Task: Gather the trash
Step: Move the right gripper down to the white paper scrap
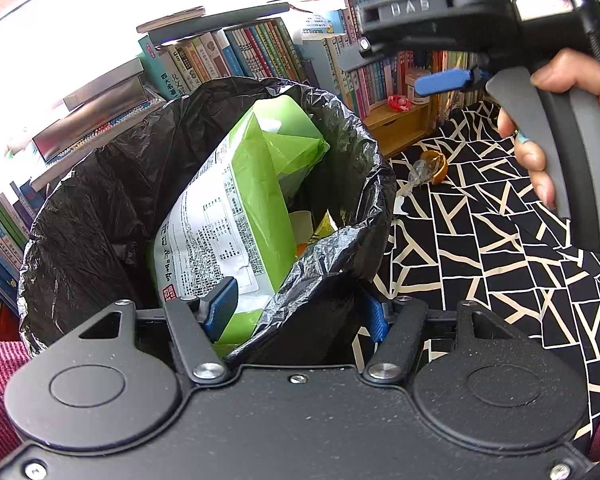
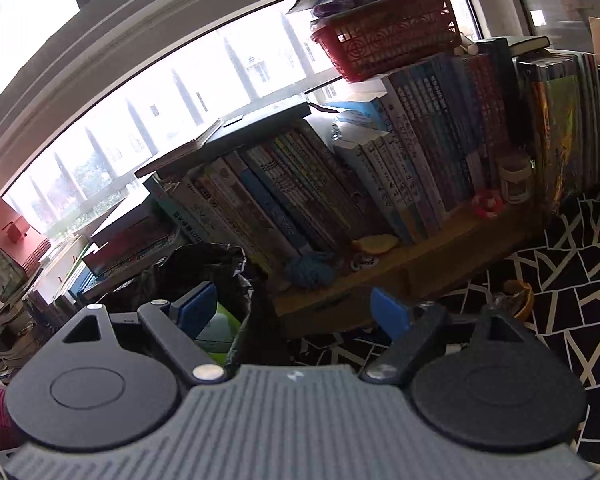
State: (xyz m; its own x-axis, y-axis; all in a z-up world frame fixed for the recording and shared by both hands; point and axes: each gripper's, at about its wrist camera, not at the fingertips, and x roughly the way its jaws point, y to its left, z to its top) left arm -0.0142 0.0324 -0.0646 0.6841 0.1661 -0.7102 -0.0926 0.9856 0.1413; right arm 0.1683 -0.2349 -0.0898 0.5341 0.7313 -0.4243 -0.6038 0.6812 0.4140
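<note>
While left jaws grip bin liner (image 1: 320,264) | only left view shows green packet (image 1: 236,216) | right jaws wide

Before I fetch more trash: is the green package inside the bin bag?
Partly in: the green package stands tilted inside the black bin bag, its top poking above the rim.

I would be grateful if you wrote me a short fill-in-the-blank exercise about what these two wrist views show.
1. The bin is lined with a crinkled plastic bag of the colour ____.
2. The left gripper is closed on the ____ of that bag.
3. The big green and white printed packet lies ____ the bag.
4. The brown fruit peel lies on a cloth patterned in black and ____.

Missing words: black; rim; inside; white
</note>
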